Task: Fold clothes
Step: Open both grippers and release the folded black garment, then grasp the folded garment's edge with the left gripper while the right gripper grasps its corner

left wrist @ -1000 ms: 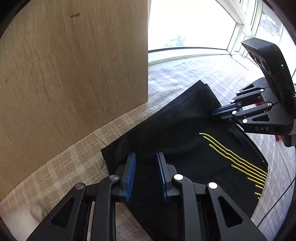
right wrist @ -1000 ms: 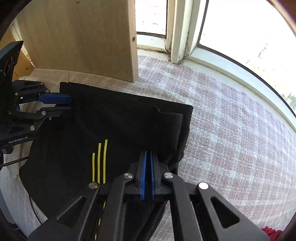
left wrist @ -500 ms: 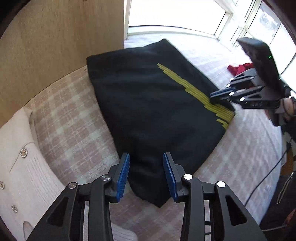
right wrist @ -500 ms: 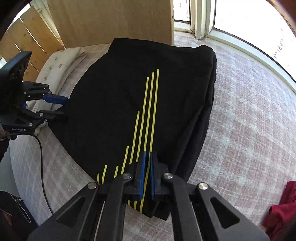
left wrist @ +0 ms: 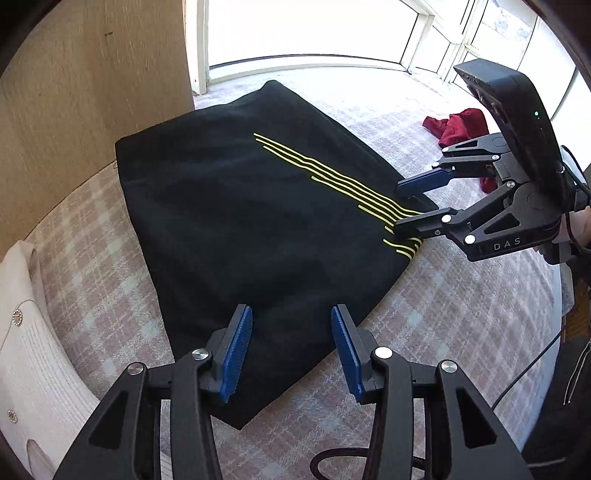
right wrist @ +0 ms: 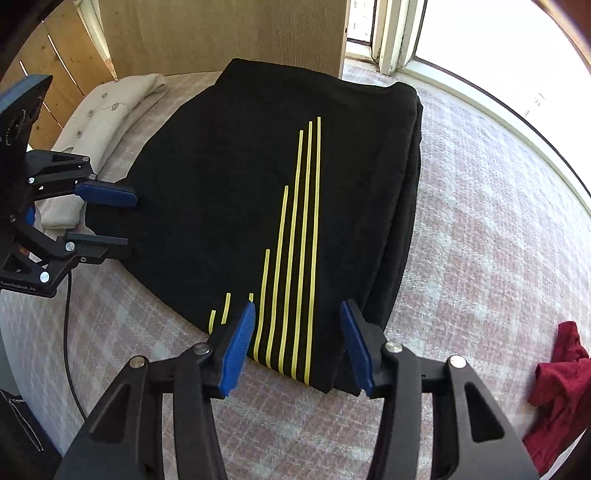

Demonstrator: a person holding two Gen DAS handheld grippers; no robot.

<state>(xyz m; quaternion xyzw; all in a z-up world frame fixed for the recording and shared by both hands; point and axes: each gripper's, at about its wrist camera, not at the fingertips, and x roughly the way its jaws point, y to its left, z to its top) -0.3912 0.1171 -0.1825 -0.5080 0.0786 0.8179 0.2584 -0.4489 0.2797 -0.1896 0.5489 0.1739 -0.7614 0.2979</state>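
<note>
Nearest the left wrist camera, the left tool (left wrist: 291,350) stands with its blue pads apart, having just been opening. The near corner of the folded black garment (left wrist: 229,221) lies under the gap, and neither pad presses on it. In the right wrist view, the right tool (right wrist: 297,343) is likewise spread, its jaws just opened. The garment's near edge, with its yellow stripes (right wrist: 299,240), lies between the pads, and the cloth rests flat and ungripped. The garment is spread on a pink-and-white checked bedcover (right wrist: 480,240), folded into a rough rectangle that reaches toward the far wooden panel (left wrist: 92,92). To its left sits a cream knitted garment (right wrist: 107,110) with round buttons. On the right, well apart from the black garment, lies a crumpled red cloth (left wrist: 458,127). Beyond, bright windows (left wrist: 295,29) curve around the far side.
</note>
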